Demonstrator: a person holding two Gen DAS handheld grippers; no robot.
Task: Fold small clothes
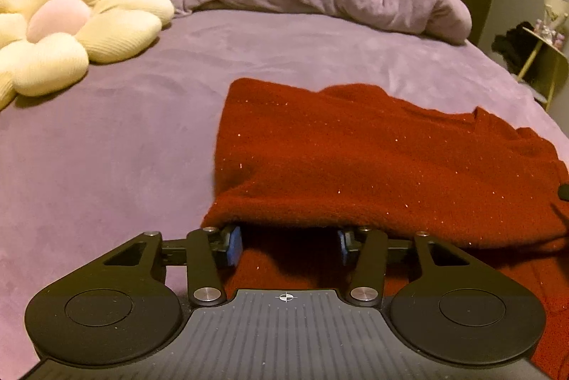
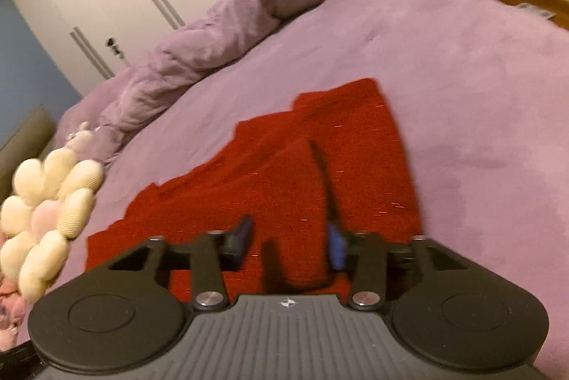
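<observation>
1. Red sweater (image 1: 355,159): on the purple bed (image 1: 124,149), its raised fold draped over your left gripper (image 1: 288,246), jaws apart
2. Your right gripper (image 2: 290,246): over the sweater, jaws released, gripping nothing

The left gripper (image 1: 288,246) points downward, its 2 blue pads (image 1: 234,245) apart – their tips tucked under the raised edge of the red sweater (image 1: 355,159), and whether they press on the fabric cannot be told. The right gripper (image 2: 291,246) also tilts down over the sweater, blurred, its 2 pads (image 2: 336,248) standing apart – nothing is clamped between them, with red fabric lying below.
</observation>
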